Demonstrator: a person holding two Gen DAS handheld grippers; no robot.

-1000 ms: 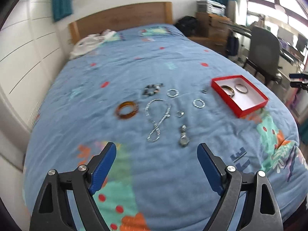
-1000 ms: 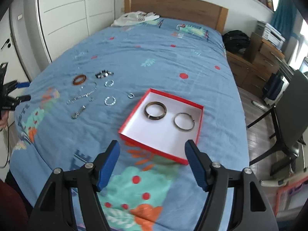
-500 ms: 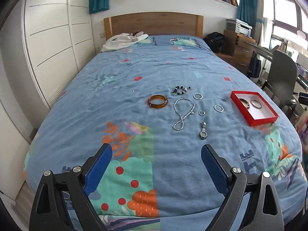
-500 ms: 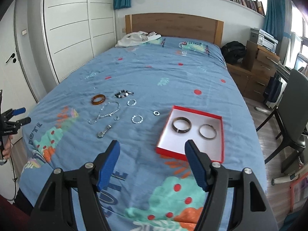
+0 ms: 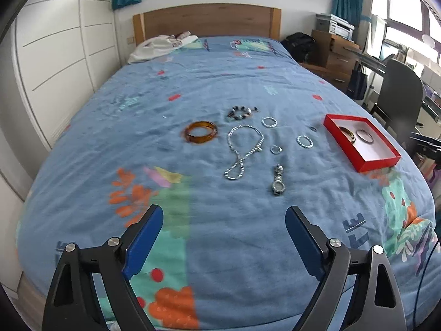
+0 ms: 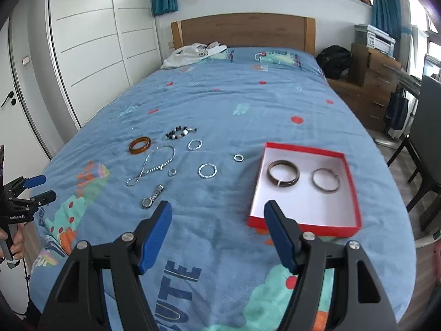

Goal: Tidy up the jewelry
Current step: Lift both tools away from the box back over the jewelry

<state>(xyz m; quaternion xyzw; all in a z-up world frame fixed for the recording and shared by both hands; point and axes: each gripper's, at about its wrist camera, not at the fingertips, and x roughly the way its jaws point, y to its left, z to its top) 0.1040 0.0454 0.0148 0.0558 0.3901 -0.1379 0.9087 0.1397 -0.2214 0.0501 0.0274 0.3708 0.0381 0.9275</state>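
Both grippers have drawn back toward the foot of the bed. Left gripper: empty, jaws narrowing slightly. Right gripper: released, empty. Beyond lie the watch, necklace, amber bangle and loose rings. The red box now holds two bangles; most pieces remain unsorted, so another pick follows.

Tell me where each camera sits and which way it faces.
Left wrist: on the left gripper, jaws closing on nothing, looking up the bed at the loose jewelry, amber bangle included.
Right wrist: on the open right gripper, facing the red box; a hand shows at left.
Shared: bangle, box, headboard.
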